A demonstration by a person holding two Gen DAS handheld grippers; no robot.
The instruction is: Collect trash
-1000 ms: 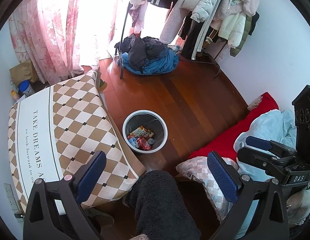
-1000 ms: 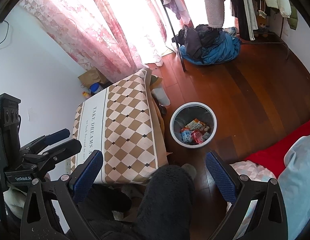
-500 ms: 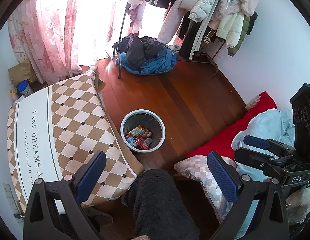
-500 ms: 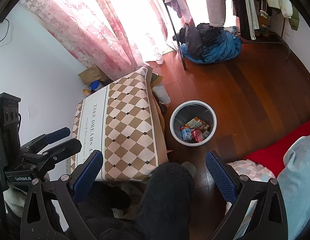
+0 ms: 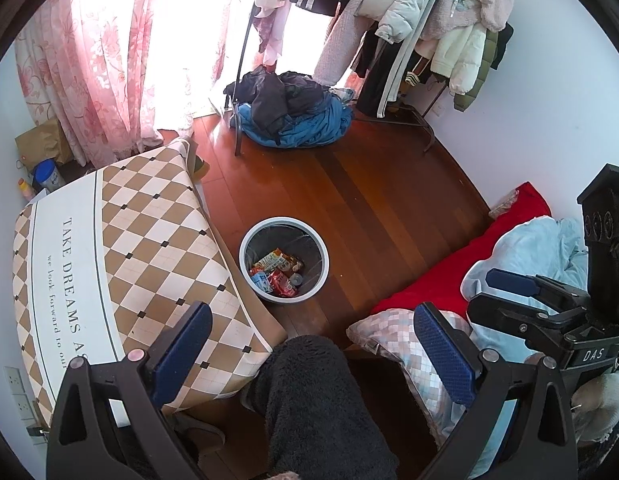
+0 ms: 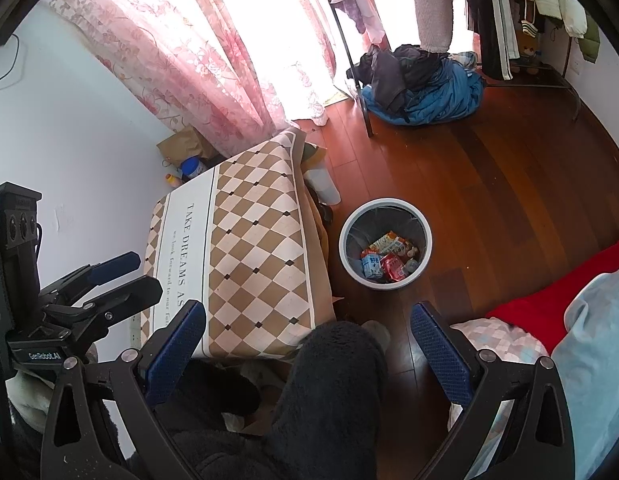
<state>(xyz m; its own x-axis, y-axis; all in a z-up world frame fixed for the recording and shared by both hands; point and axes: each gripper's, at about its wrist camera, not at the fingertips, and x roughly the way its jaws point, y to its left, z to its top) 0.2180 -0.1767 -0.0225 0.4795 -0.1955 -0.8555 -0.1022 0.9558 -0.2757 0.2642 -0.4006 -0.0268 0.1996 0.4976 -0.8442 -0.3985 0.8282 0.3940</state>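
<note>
— Any writing you can read here?

— Yes. The checked cloth [image 5: 121, 248] beside the bin [image 5: 245, 240] carries a white band printed "TAKE DREAMS AS"; the rest of the line is cut off behind a hand-held gripper. Under it runs a smaller line, "we look forward to ou", also cut off.

— And on the tools?

— In the left wrist view, the right hand-held gripper [image 5: 509, 292], on the far side of the bin from the cloth, bears a plate reading "DAS". In the right wrist view, the left hand-held gripper [image 6: 121, 276], beyond the cloth from the bin, is marked "GenRobot.AI".

— The packets [image 6: 385, 256] inside the bin?

— Printed, but too small to read.
</note>
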